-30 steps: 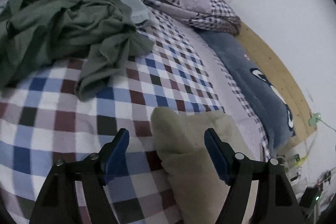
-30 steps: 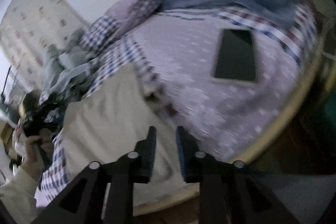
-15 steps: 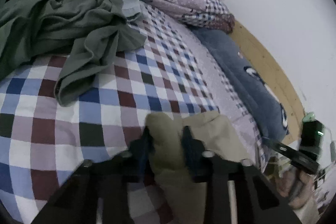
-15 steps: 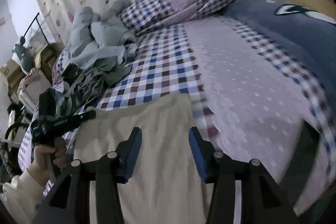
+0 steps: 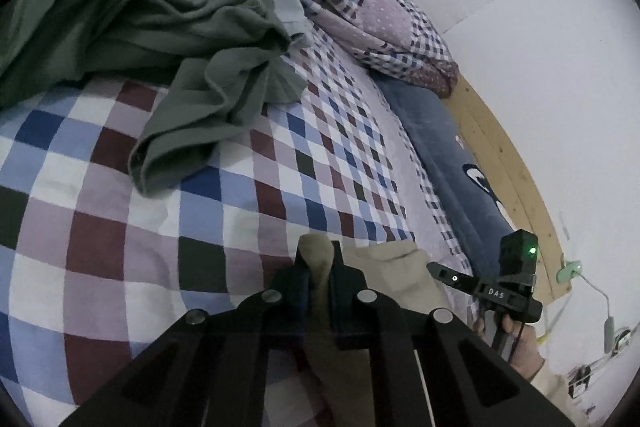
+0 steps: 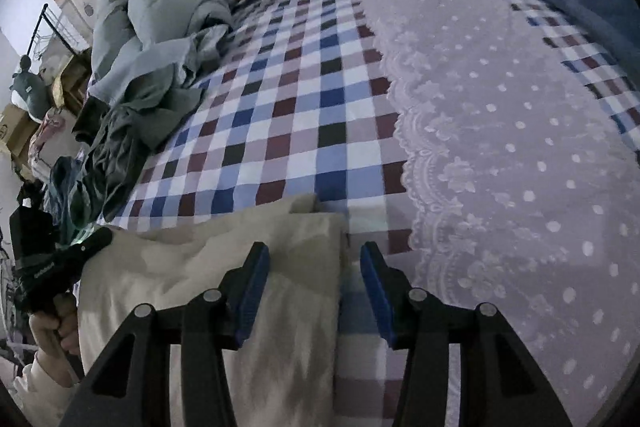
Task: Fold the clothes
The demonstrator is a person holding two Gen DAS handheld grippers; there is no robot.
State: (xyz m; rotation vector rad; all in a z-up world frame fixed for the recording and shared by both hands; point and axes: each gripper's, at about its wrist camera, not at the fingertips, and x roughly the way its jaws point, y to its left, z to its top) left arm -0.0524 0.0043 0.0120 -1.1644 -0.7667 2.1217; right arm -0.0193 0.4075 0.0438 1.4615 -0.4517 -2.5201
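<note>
A corner of the beige garment is pinched tight in the left claw, low over the checkered bed. The right claw is held spread apart over the garment's other edge, nothing gripped. A green clothes pile is heaped further back.

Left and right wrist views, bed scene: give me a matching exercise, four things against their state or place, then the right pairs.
Things:
1. left gripper
2. right gripper
3. beige garment
4. green garment

States or places:
A. crumpled in a heap at the far end of the checked bedspread
B. open, straddling a corner edge of cloth
C. shut on a bunched fold of cloth
D. spread on the near edge of the bed, under both grippers

Pairs: 1-C, 2-B, 3-D, 4-A
</note>
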